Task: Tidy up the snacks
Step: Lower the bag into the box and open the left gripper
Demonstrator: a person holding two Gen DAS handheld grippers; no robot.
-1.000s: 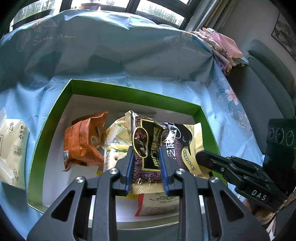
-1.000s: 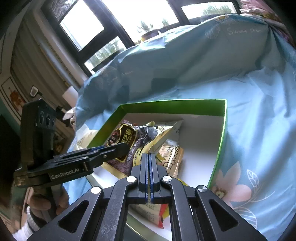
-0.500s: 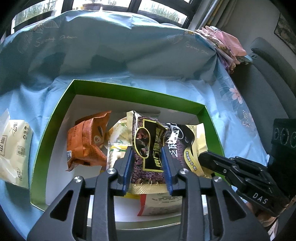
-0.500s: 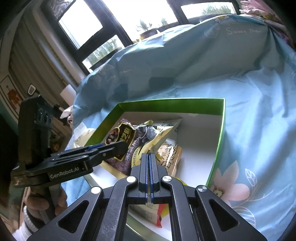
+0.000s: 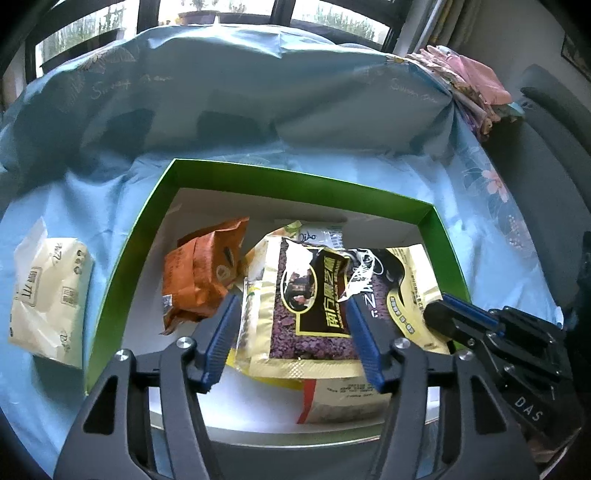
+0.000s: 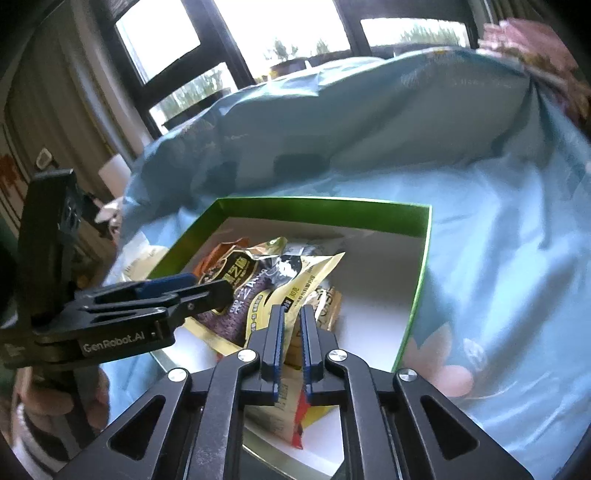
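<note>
Left wrist view, left gripper (image 5: 291, 332) fingers opening around purple packet (image 5: 310, 306), right gripper (image 6: 291, 345) fingers parting, empty, lower packets half hidden

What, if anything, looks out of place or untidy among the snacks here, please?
One pale packet lies on the blue cloth, outside the green box that holds the others. Inside, the packets are heaped crookedly: the purple packet overlaps others and the orange packet is crumpled.

Home living rm: floral sheet (image 5: 258, 110) over furniture, grey sofa (image 5: 546, 155), big windows (image 6: 280, 33), folded laundry (image 5: 469, 77).
</note>
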